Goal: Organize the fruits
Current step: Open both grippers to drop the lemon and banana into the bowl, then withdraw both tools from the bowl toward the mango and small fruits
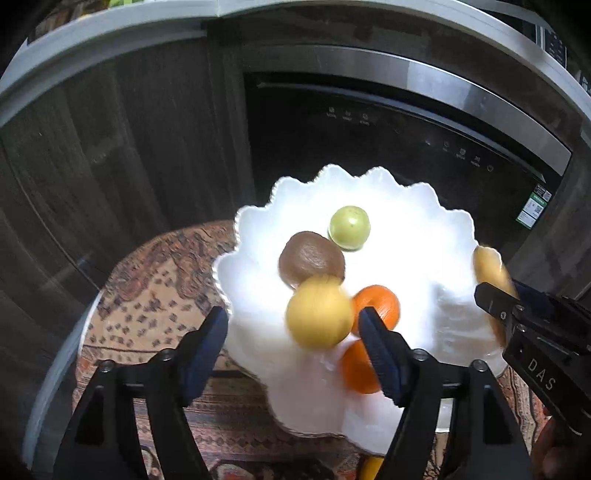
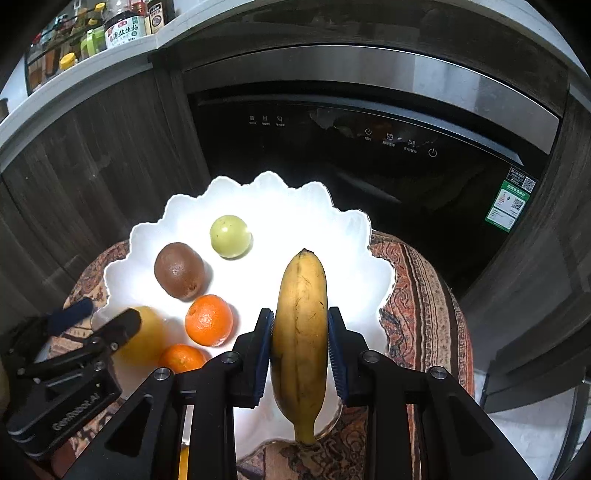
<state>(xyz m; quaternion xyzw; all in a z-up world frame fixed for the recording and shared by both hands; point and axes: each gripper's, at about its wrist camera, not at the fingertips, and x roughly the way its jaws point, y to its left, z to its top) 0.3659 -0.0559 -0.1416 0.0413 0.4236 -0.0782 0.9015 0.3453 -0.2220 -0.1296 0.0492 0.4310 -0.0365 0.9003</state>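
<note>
We find the right gripper [image 2: 300, 345] pinching the banana [image 2: 301, 332] above the white plate [image 2: 288, 206]; left gripper [image 1: 293, 341] fingers spread around the yellow fruit [image 1: 319, 312] there.

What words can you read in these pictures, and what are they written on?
"DAS": on the right gripper body.
"GenRobot.AI": on the left gripper body, hard to read.
Chinese characters on the sauce bottle: too small.
Dishwasher panel captions and the green sticker: too small.

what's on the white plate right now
On the white plate: a green fruit, a kiwi, two oranges and a yellow fruit. The left gripper partly covers the nearer orange.
</note>
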